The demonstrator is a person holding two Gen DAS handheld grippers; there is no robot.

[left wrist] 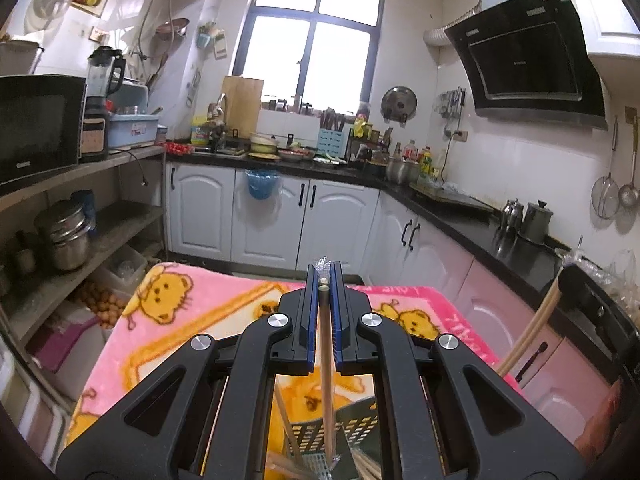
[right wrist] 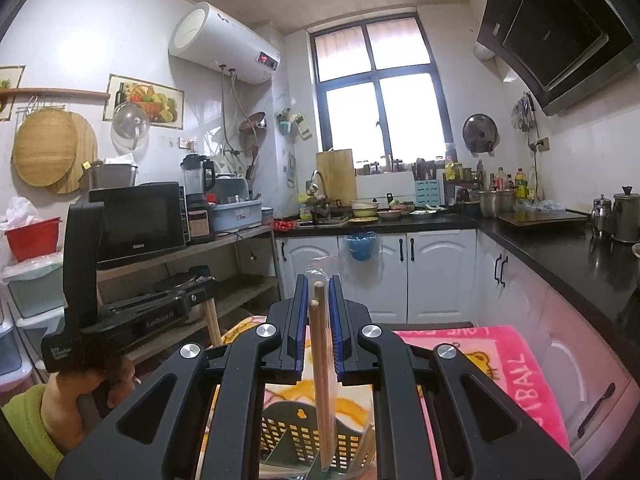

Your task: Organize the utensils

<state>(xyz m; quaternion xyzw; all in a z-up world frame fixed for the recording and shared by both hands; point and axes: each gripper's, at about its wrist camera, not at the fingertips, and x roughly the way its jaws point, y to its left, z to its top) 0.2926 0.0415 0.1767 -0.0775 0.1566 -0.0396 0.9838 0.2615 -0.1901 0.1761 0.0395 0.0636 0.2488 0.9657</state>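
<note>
Two grippers each pinch chopsticks above a table covered by a pink bear-print blanket point(left wrist: 168, 308).

On the left side of the right wrist view, a hand point(right wrist: 86, 384) with a green sleeve point(right wrist: 28, 420) grips the black handle of the left gripper point(right wrist: 208, 280), which points toward the middle of the kitchen and holds a wooden stick that hangs down beside the blanket's left edge.

In the left wrist view, the left gripper point(left wrist: 325, 276) has its blue-padded jaws pressed together on a single chopstick point(left wrist: 326, 360) in a clear wrapper. The dark-tipped end sits between the pads, and the shaft runs down toward the camera. Its lower end stands in a perforated utensil basket point(left wrist: 320, 436), which rests on the blanket near the close edge of the table. More chopsticks lean inside that basket.

Further right in the same view, the right gripper point(left wrist: 568, 276) shows at the blanket's right edge, over the black counter point(left wrist: 460, 216), with light wooden sticks slanting down from it.

In the right wrist view, the right gripper point(right wrist: 319, 288) is clamped on a pair of chopsticks point(right wrist: 320, 360) in a clear sleeve; both round ends poke up between the pads. The shafts reach down into the basket point(right wrist: 280, 436), which has a small yellow cut-out in its rear wall.
</note>
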